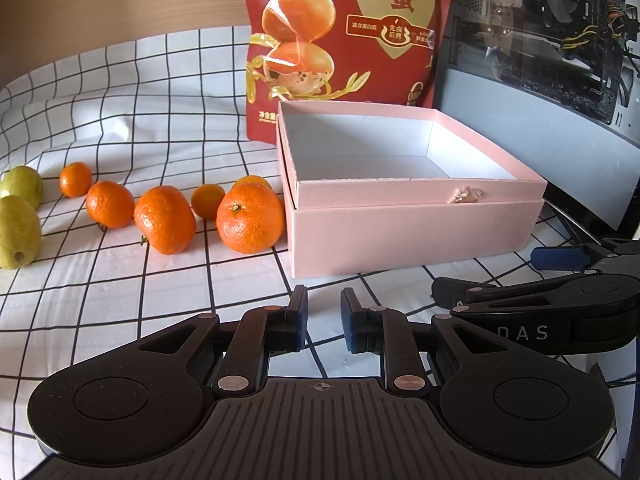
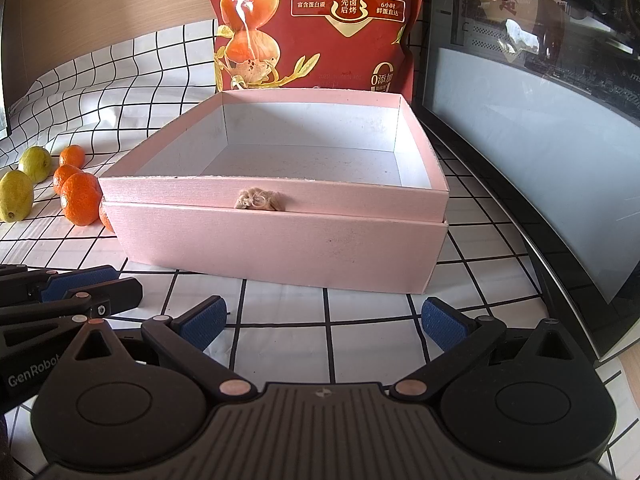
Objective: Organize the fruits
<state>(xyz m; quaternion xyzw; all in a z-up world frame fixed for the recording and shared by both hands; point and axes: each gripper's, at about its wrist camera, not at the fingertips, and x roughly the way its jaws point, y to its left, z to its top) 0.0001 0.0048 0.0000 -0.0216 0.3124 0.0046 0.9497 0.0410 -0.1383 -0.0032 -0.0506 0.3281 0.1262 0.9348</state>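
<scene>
The pink box (image 2: 276, 236) hides most of the nearest tangerine (image 2: 105, 216) in the right wrist view. Left of the box lie more tangerines (image 1: 250, 218) and two green fruits (image 1: 16, 232), one cut off by the frame edge. Left gripper (image 1: 324, 318) has its fingers slightly apart, holding nothing; right gripper (image 2: 326, 320) is spread wide before the box.
</scene>
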